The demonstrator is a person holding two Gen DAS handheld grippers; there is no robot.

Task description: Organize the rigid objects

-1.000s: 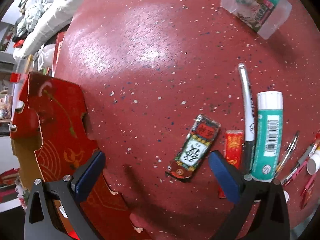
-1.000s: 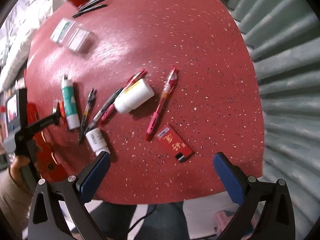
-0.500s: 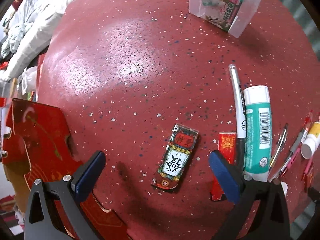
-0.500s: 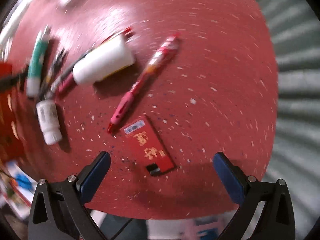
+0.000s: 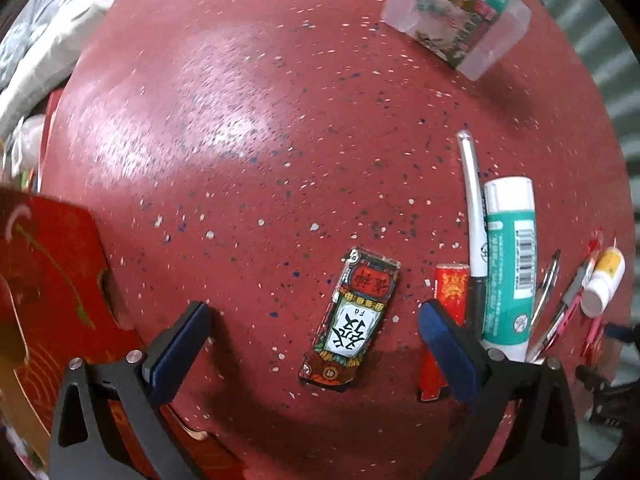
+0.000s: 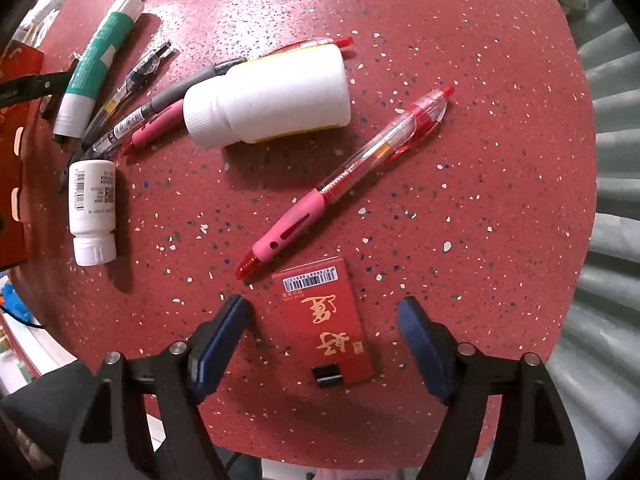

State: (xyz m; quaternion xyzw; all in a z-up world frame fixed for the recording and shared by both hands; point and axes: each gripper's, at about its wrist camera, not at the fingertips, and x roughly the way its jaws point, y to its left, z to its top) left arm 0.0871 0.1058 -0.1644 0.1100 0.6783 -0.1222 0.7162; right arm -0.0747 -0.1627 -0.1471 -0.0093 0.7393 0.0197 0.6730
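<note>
My right gripper [image 6: 323,314] is open, its blue pads on either side of a flat red box with gold writing [image 6: 325,324] lying on the red speckled table. A red pen [image 6: 344,180] lies just beyond it. My left gripper [image 5: 314,318] is open over a patterned card pack [image 5: 354,316]. A small red box [image 5: 446,312] lies partly under its right finger. A teal glue stick [image 5: 508,264] and a silver marker [image 5: 474,216] lie to the right.
A large white bottle [image 6: 268,98], a small white bottle [image 6: 91,212] and several pens [image 6: 132,76] lie left of the right gripper. A clear plastic box [image 5: 456,16] sits far off. A red cardboard piece [image 5: 44,292] lies at the left table edge.
My right gripper has dropped down and now straddles the flat red box. My left gripper has drifted slightly, keeping the card pack between its fingers.
</note>
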